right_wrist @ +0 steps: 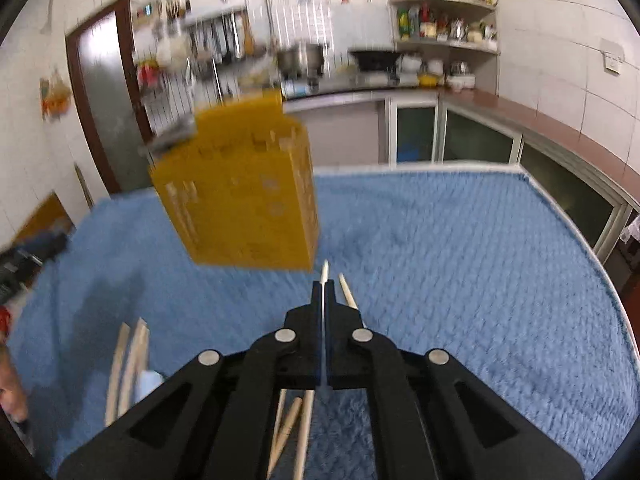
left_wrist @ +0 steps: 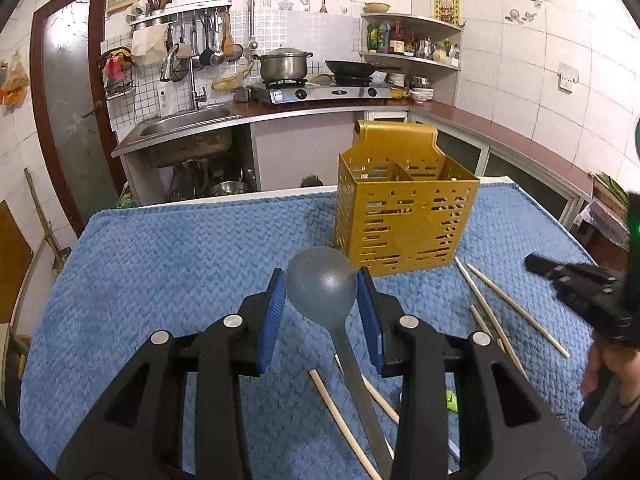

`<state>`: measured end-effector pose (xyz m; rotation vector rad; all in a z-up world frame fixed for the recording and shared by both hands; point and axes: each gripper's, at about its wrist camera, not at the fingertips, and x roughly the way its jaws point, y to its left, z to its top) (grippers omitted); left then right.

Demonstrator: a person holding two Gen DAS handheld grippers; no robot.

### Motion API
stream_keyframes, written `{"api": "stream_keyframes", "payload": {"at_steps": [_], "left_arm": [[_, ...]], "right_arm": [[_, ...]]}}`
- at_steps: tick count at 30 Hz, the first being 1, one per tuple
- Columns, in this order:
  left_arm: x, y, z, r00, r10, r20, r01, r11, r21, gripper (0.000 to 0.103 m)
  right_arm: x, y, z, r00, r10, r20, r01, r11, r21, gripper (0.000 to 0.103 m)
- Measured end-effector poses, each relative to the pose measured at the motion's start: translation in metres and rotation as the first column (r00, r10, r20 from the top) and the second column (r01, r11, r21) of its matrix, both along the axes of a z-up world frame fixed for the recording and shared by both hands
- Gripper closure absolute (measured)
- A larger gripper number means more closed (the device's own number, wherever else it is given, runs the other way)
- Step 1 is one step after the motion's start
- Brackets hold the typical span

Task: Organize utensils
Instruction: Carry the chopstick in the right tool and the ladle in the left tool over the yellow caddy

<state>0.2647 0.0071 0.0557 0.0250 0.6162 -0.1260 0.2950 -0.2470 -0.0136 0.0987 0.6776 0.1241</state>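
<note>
Left gripper [left_wrist: 322, 300]: my blue pads [left_wrist: 273, 320] are clamped on the bowl of a dark grey plastic ladle [left_wrist: 324, 284], its long handle running back under my fingers.
Right gripper [right_wrist: 324, 292]: my jaws are pressed together on a thin pale wooden chopstick [right_wrist: 325, 270], whose tip pokes out in front.
Loose chopsticks [left_wrist: 496, 312]: more pale wooden sticks lie scattered on the cloth, some beneath each gripper, some to the right of the ladle.
Holder: a yellow perforated plastic utensil caddy [left_wrist: 404, 216] with divided compartments stands upright just beyond the ladle.
Cloth: a blue textured towel [left_wrist: 180, 264] covers the table.
Beyond: kitchen counter with a steel sink [left_wrist: 188, 120] and a lidded steel pot [left_wrist: 284, 64].
</note>
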Motion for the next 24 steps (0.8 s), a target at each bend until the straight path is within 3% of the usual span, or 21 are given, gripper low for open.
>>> {"api": "stream_keyframes", "payload": {"at_steps": [5,7,8,9,11,16,22,23,24], "left_arm": [[0.002,0.003,0.002,1.0,-0.005,-0.002,0.005,1.0,0.004,0.068],[0.004,0.005,0.001,1.0,-0.004,-0.005,0.004,1.0,0.005,0.068],[0.005,0.006,0.0,1.0,-0.003,-0.009,0.003,1.0,0.004,0.068],[0.007,0.008,-0.001,1.0,-0.003,-0.015,0.003,1.0,0.002,0.068],[0.01,0.011,-0.004,1.0,-0.002,-0.027,0.002,1.0,-0.005,0.068],[0.017,0.016,-0.01,0.999,0.002,-0.048,-0.003,1.0,-0.009,0.068],[0.019,0.015,-0.013,0.999,-0.003,-0.055,0.003,1.0,-0.006,0.068],[0.019,0.014,-0.013,0.999,-0.004,-0.054,0.004,1.0,-0.004,0.068],[0.019,0.014,-0.013,0.999,-0.004,-0.053,0.004,1.0,-0.002,0.068]], "right_arm": [[0.033,0.003,-0.023,0.992,0.012,-0.128,-0.013,1.0,-0.001,0.101],[0.043,0.005,-0.03,0.986,0.014,-0.168,-0.016,1.0,-0.008,0.084],[0.049,0.006,-0.033,0.983,0.017,-0.184,-0.018,1.0,0.0,0.057],[0.053,0.006,-0.037,0.98,0.016,-0.197,-0.015,1.0,0.004,0.054],[0.058,0.009,-0.039,0.98,0.01,-0.201,-0.014,1.0,-0.015,0.056],[0.076,0.015,-0.05,0.962,-0.006,-0.273,-0.009,0.999,-0.053,0.073],[0.088,0.027,-0.053,0.955,-0.024,-0.295,-0.009,0.994,-0.109,0.078],[0.087,0.028,-0.053,0.955,-0.019,-0.295,-0.014,0.994,-0.109,0.09],[0.086,0.029,-0.052,0.956,-0.022,-0.293,-0.012,0.994,-0.113,0.096]]}}
